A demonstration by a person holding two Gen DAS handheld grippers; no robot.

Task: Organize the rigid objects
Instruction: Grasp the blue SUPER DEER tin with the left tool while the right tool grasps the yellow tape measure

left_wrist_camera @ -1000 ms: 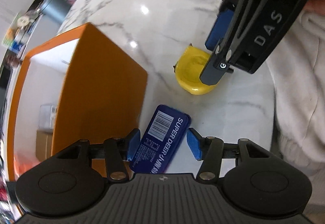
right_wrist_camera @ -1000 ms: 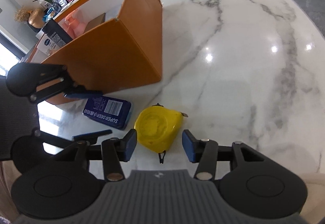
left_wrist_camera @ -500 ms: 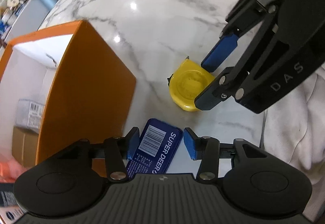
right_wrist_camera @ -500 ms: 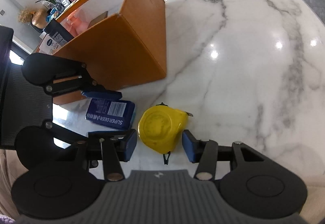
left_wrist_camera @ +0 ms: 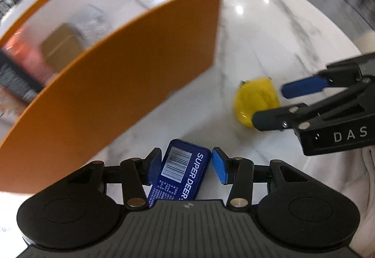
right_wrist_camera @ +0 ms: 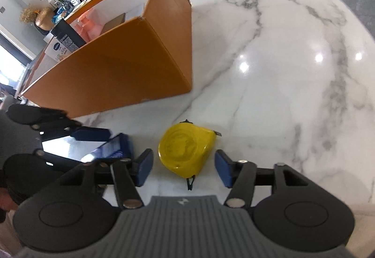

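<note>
Straddling a blue tin (left_wrist_camera: 181, 175) printed "SUPER DEER", the left gripper (left_wrist_camera: 186, 167) is sitting low over the marble table (right_wrist_camera: 281, 70) just in front of the orange box (left_wrist_camera: 131, 84). Its blue pads (left_wrist_camera: 219, 167) are standing close on either side of the tin; the left pad is looking pressed against it, while a thin gap is showing at the right pad, so whether it is truly clamped I cannot tell. In the right wrist view the tin (right_wrist_camera: 114, 149) is appearing tilted, its far end raised, though blur is hiding the detail.

The right gripper (right_wrist_camera: 184, 166) is hovering to the right of the box's near corner, its jaws spread wide and holding nothing. A yellow tape measure (right_wrist_camera: 185, 149) is lying flat on the table between those open fingers, touching neither, with its small metal tab pointing away from the box.

The orange box itself is standing open-topped, white inside, and is holding a tan carton (left_wrist_camera: 62, 46), a clear-wrapped packet and something pinkish-red, all blurred.
</note>
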